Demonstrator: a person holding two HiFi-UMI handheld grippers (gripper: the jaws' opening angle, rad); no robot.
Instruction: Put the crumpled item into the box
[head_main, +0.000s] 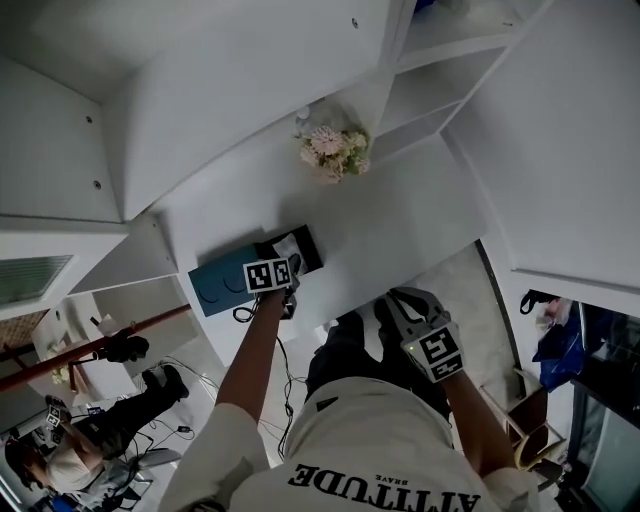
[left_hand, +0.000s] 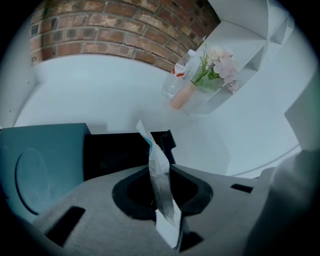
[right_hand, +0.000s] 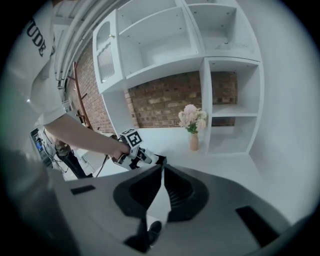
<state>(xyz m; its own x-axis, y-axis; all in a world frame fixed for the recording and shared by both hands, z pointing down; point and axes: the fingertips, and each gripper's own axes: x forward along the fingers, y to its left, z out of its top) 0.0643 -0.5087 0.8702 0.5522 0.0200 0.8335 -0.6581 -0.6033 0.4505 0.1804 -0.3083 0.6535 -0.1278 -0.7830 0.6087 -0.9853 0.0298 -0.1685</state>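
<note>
The crumpled item (left_hand: 161, 186), a silvery-white wrapper with a blue edge, stands pinched between the jaws of my left gripper (left_hand: 160, 169), which is shut on it. Its top end pokes over the open black box (left_hand: 117, 152). In the head view my left gripper (head_main: 284, 256) hangs over the black box (head_main: 308, 256), and a bit of the white item (head_main: 285, 243) shows at its tips. A teal lid (head_main: 215, 285) joins the box on the left. My right gripper (head_main: 405, 310) stays near the table's front edge, its jaws (right_hand: 162, 168) shut and empty.
A vase of pale flowers (head_main: 335, 152) stands at the back of the white table (head_main: 400, 220), with a plastic bottle (left_hand: 180, 75) beside it. White shelves (right_hand: 220, 60) rise behind. Cables (head_main: 262, 330) hang off the front edge. Another person (head_main: 90, 440) sits low at the left.
</note>
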